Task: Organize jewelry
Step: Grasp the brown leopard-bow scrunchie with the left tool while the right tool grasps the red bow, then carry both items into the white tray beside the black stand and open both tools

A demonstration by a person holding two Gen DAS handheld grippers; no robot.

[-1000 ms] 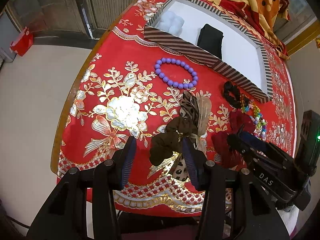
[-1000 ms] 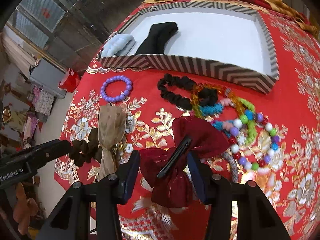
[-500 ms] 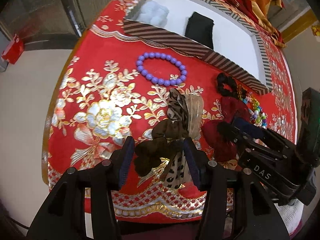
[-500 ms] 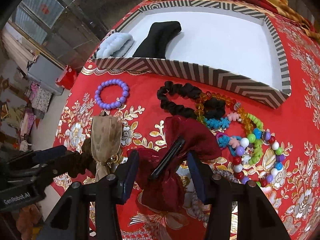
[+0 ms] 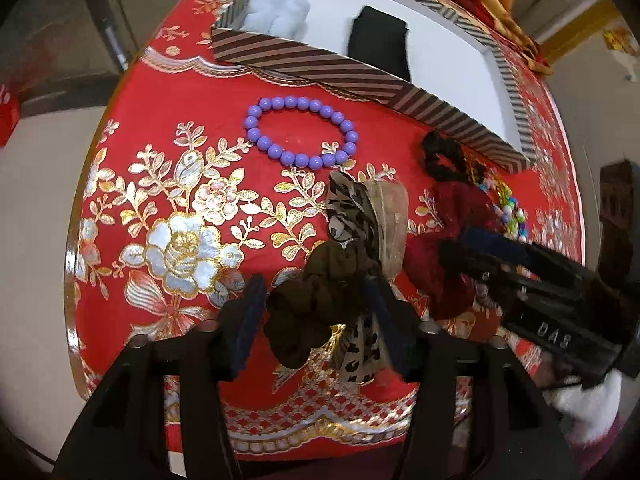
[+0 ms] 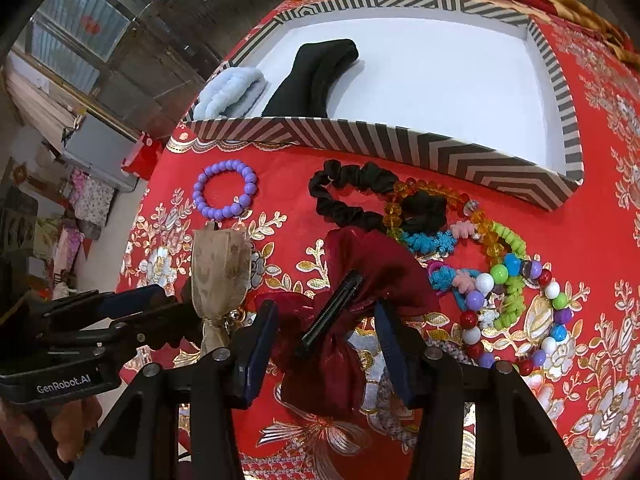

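Since a second ago the left gripper (image 5: 316, 312) has sunk toward the brown scrunchie (image 5: 316, 300); its jaws have just been opening and now stand spread, the scrunchie between them with a gap on the left side. Whether the right pad touches it I cannot tell. The right gripper (image 6: 326, 336) has kept its place, its jaws half spread around the dark red bow clip (image 6: 352, 304); contact with the pads is unclear.

Nearest on the red, gold-flowered cloth of the bench (image 5: 160, 152) lie the scrunchie, one leopard-print bow (image 5: 360, 232) and the red bow. Farther right sits a heap of coloured bead bracelets (image 6: 500, 280), too tangled to count, with one black scrunchie (image 6: 360, 200). One purple bead bracelet (image 5: 300, 136) lies alone beyond. Farthest is one striped tray (image 6: 400, 140), holding one pale blue fluffy piece (image 6: 232, 94) and one black piece (image 6: 312, 76).

Writing reads "GenRobot.AI" on the left gripper, "DAS" on the right.
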